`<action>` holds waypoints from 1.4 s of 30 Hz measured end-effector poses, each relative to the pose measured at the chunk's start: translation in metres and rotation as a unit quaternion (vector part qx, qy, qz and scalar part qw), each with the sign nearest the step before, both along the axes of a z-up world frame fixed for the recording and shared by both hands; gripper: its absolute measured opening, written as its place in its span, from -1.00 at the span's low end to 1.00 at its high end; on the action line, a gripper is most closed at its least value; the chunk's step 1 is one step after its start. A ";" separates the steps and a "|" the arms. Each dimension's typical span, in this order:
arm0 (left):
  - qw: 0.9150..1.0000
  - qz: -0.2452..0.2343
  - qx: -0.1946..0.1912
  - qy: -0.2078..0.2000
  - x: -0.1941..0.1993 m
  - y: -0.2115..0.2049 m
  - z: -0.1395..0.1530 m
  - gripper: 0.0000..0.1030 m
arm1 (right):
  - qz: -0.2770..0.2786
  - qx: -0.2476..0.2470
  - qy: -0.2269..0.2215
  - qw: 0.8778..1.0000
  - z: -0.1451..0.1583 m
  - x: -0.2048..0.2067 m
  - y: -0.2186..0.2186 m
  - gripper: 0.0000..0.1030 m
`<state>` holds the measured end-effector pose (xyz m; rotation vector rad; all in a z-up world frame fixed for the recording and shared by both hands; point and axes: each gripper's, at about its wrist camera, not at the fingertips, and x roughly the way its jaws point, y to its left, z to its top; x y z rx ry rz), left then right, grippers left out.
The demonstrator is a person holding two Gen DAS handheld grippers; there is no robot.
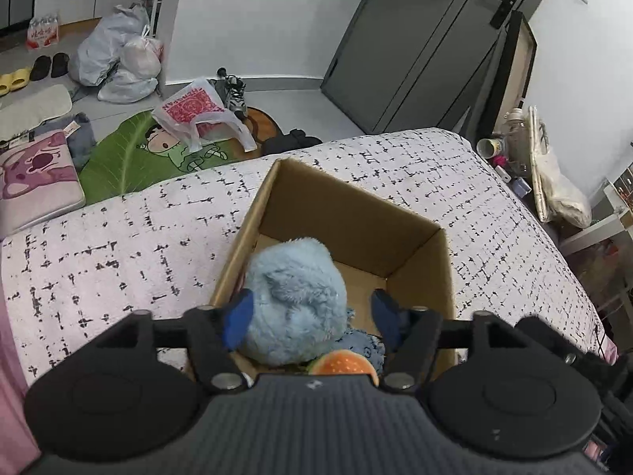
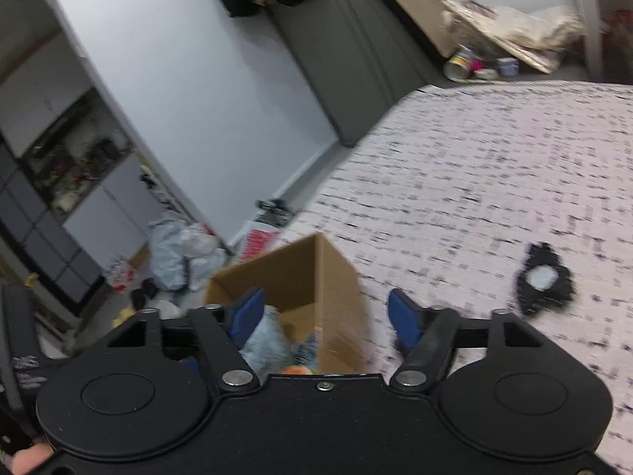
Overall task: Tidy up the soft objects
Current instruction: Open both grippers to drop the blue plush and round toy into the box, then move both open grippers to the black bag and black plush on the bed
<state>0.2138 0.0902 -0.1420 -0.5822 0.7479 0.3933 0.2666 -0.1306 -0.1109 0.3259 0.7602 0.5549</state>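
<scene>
An open cardboard box [image 1: 419, 253] stands on the bed. A fluffy light-blue plush [image 1: 294, 301] lies inside it, beside a blue patterned cloth [image 1: 364, 342] and an orange burger-like plush [image 1: 344, 362]. My left gripper [image 1: 310, 314] is open over the box, its blue fingers either side of the blue plush, the left pad touching it. My right gripper [image 2: 326, 316] is open and empty above the box's right wall [image 2: 340, 297]; the blue plush [image 2: 265, 336] shows inside. A black soft item with a pale centre [image 2: 544, 279] lies on the bed to the right.
The bed has a white cover with black dashes [image 1: 118, 253]. Beyond its far edge the floor holds plastic bags [image 1: 118, 51], a red-printed bag [image 1: 198, 111], shoes, a green mat and a pink cushion [image 1: 35, 174]. A grey door [image 1: 415, 39] and clutter [image 1: 514, 146] stand at the right.
</scene>
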 end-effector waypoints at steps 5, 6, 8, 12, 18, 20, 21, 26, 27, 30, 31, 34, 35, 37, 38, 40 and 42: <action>0.999 -0.027 0.016 -0.010 0.003 -0.010 0.013 0.61 | -0.027 -0.010 0.034 0.999 -0.001 0.004 -0.016 0.62; 0.999 -0.035 0.019 -0.011 0.004 -0.012 0.015 0.62 | -0.033 -0.008 0.037 0.999 -0.001 0.006 -0.019 0.71; 0.998 -0.049 0.027 -0.007 0.006 -0.018 0.019 0.65 | -0.048 -0.007 0.040 0.998 0.001 0.008 -0.028 0.78; 0.998 -0.057 0.034 0.000 0.006 -0.028 0.025 0.79 | -0.061 -0.007 0.047 0.997 0.005 0.009 -0.043 0.93; 0.997 -0.049 0.054 -0.007 0.003 -0.040 0.036 1.00 | -0.062 -0.008 0.058 0.996 0.013 0.016 -0.065 0.99; 0.997 -0.049 0.065 -0.005 0.003 -0.045 0.040 1.00 | -0.063 -0.015 0.057 0.996 0.017 0.017 -0.073 0.99; 0.996 -0.050 0.067 -0.007 0.003 -0.048 0.041 1.00 | -0.064 -0.015 0.057 0.996 0.018 0.019 -0.077 0.99; 0.996 -0.053 0.074 0.000 0.006 -0.061 0.050 1.00 | -0.067 -0.008 0.057 0.996 0.026 0.026 -0.099 1.00; 0.996 -0.053 0.071 0.013 0.008 -0.063 0.050 1.00 | -0.068 -0.012 0.055 0.996 0.028 0.028 -0.103 1.00; 0.996 -0.066 0.049 0.028 0.013 -0.069 0.050 1.00 | -0.075 -0.011 0.048 0.996 0.036 0.032 -0.119 1.00; 0.996 -0.070 0.048 0.031 0.014 -0.073 0.050 1.00 | -0.074 -0.009 0.046 0.996 0.038 0.033 -0.124 1.00; 0.995 -0.080 0.052 0.036 0.015 -0.083 0.051 0.99 | -0.072 -0.011 0.042 0.997 0.044 0.037 -0.137 1.00; 0.995 -0.082 0.053 0.035 0.015 -0.087 0.051 0.99 | -0.073 -0.013 0.041 0.996 0.044 0.038 -0.139 1.00; 0.994 -0.093 0.053 0.033 0.018 -0.095 0.053 0.99 | -0.073 -0.016 0.037 0.996 0.044 0.039 -0.144 1.00; 0.993 -0.104 0.052 0.029 0.019 -0.098 0.053 0.99 | -0.072 -0.018 0.036 0.997 0.044 0.039 -0.145 1.00; 0.992 -0.115 0.055 0.023 0.023 -0.105 0.055 0.99 | -0.068 -0.023 0.039 0.997 0.041 0.041 -0.147 1.00; 0.991 -0.116 0.062 0.022 0.026 -0.113 0.056 0.99 | -0.063 -0.024 0.039 0.997 0.039 0.041 -0.148 1.00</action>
